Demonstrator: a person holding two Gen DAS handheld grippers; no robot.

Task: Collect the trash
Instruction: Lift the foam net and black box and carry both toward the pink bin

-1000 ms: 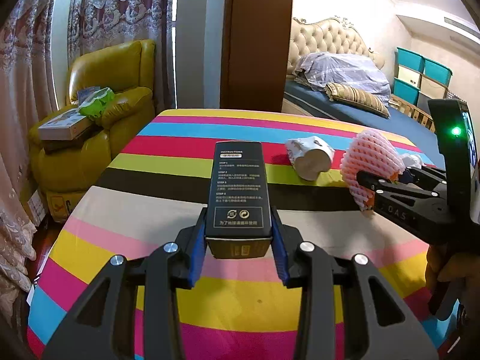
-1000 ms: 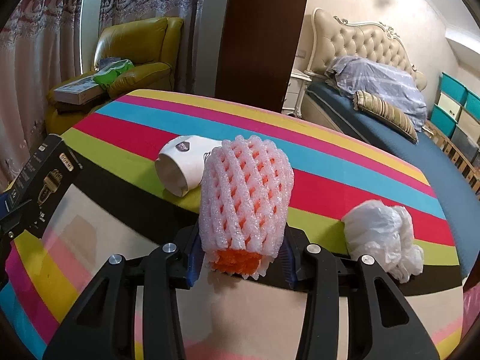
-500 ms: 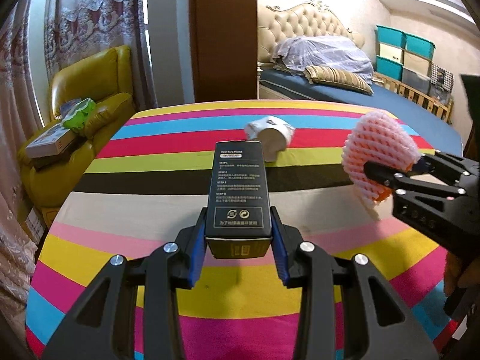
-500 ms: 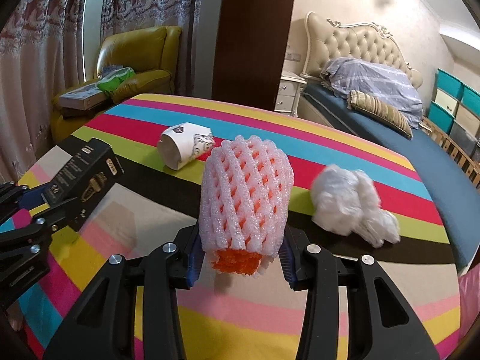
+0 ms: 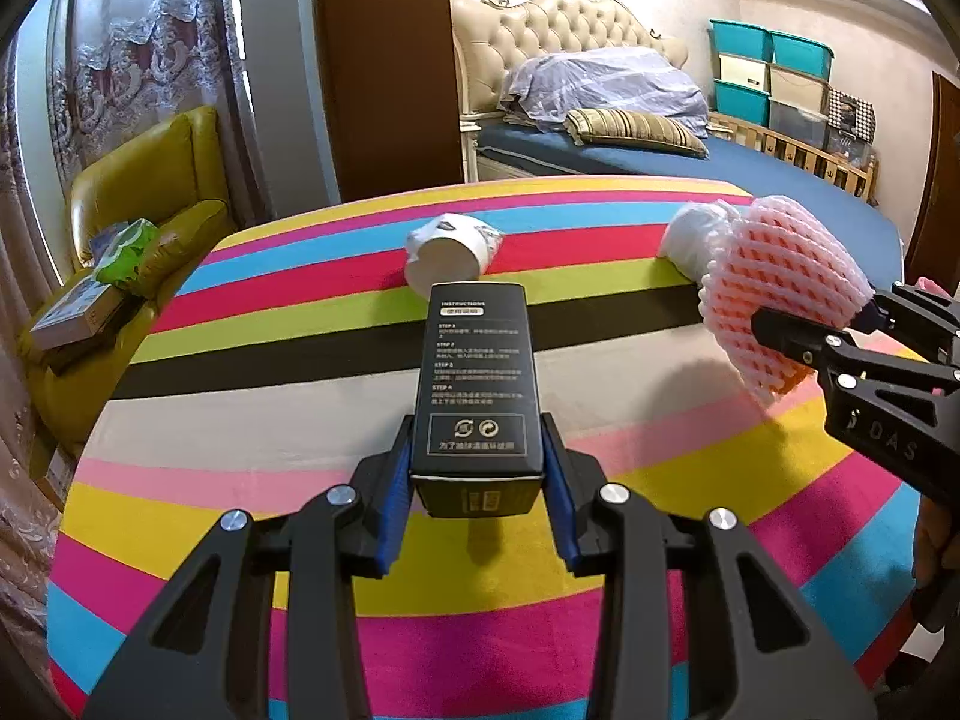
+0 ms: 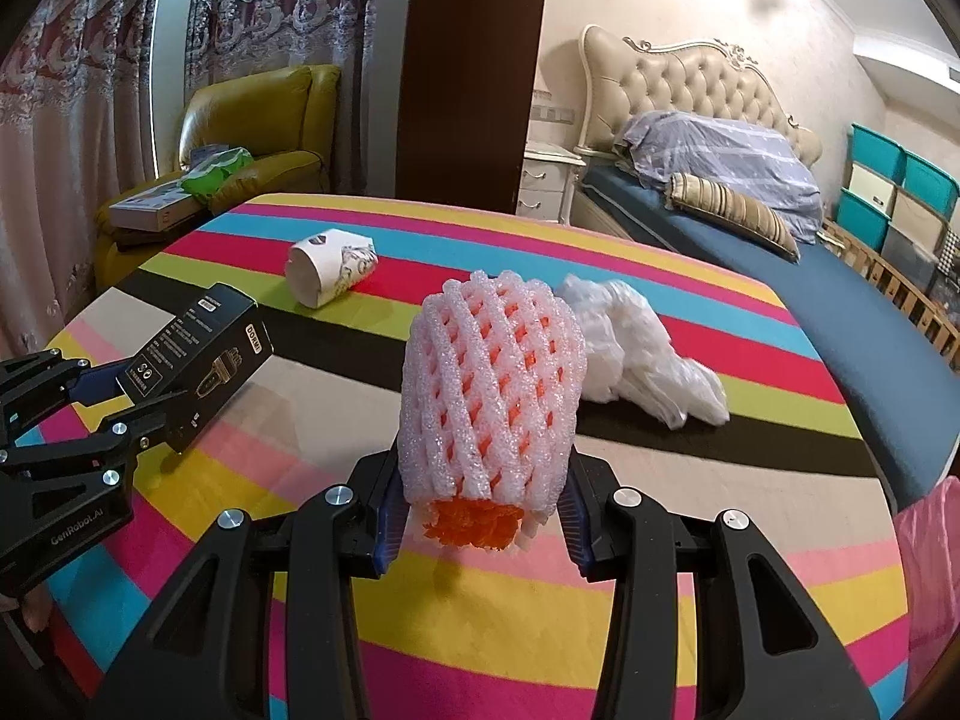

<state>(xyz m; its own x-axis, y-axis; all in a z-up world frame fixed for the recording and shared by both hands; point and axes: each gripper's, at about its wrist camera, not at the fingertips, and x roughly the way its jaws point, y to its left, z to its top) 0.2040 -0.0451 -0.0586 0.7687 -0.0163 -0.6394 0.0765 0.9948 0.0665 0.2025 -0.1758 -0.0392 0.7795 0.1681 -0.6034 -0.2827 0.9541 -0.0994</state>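
Observation:
My left gripper (image 5: 477, 468) is shut on a black box (image 5: 477, 384) with white printed text, held above the striped tablecloth (image 5: 300, 372). My right gripper (image 6: 480, 480) is shut on a pink foam net sleeve (image 6: 489, 384) with orange inside. In the left wrist view that foam sleeve (image 5: 780, 282) and the right gripper (image 5: 840, 342) show at the right edge. In the right wrist view the black box (image 6: 198, 354) and the left gripper (image 6: 120, 402) show at the left. A crumpled paper cup (image 6: 330, 267) and a crumpled white plastic bag (image 6: 636, 354) lie on the table beyond.
A yellow armchair (image 5: 150, 204) with a box and green packet stands left of the table. A dark wooden post (image 6: 474, 72) rises behind the far edge. A bed (image 6: 780, 240) lies at the back right. Pink material (image 6: 930, 570) shows at the table's right edge.
Both grippers have pulled back toward the table's near side, so the cup and the plastic bag look farther away. The left view has swung right. Both grips are unchanged.

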